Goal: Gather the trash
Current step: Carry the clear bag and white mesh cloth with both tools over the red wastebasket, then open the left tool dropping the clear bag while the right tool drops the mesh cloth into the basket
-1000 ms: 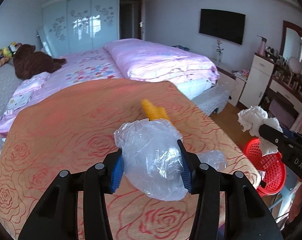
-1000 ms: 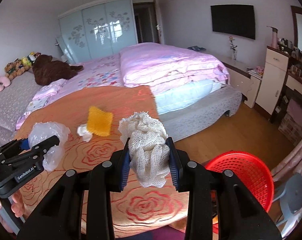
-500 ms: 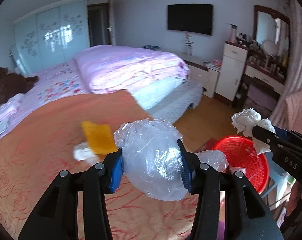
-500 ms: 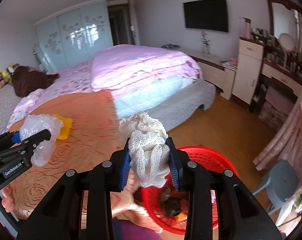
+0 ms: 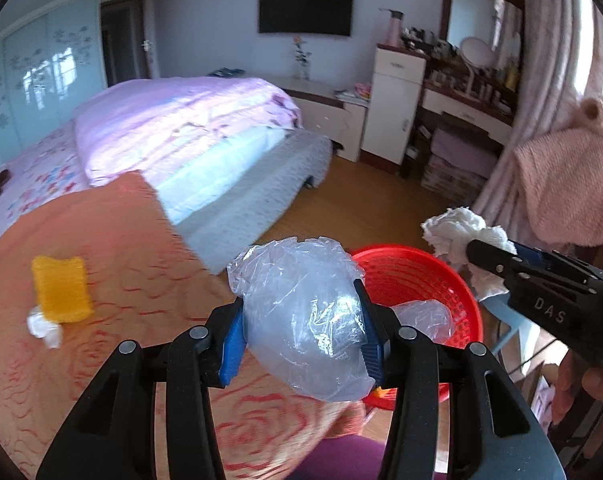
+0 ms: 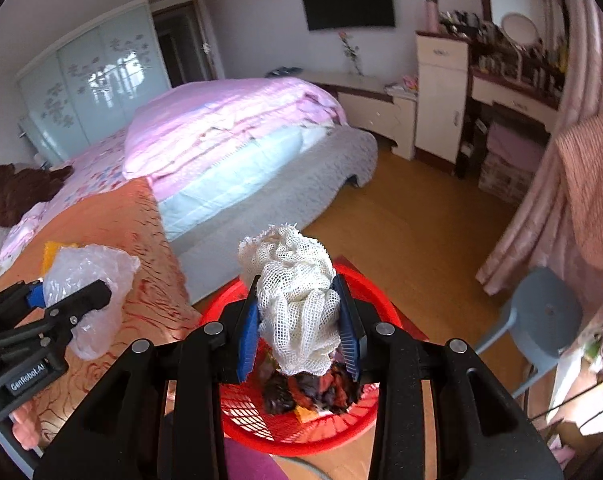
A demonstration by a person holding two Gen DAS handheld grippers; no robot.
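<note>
The right hand-held gripper (image 6: 299, 330) squeezed a white net rag (image 6: 295, 300) above the red basket (image 6: 301, 424). The left hand-held gripper (image 5: 303, 328) pinched a plastic bag (image 5: 305, 320) near the rim; dropped there, it might miss.

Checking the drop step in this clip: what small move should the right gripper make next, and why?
Probably open the right gripper: it holds the white mesh wad directly above the red basket, which already has trash in it, so the wad should fall in.

Soft daylight; fisheye-warped, dark-cornered edges
</note>
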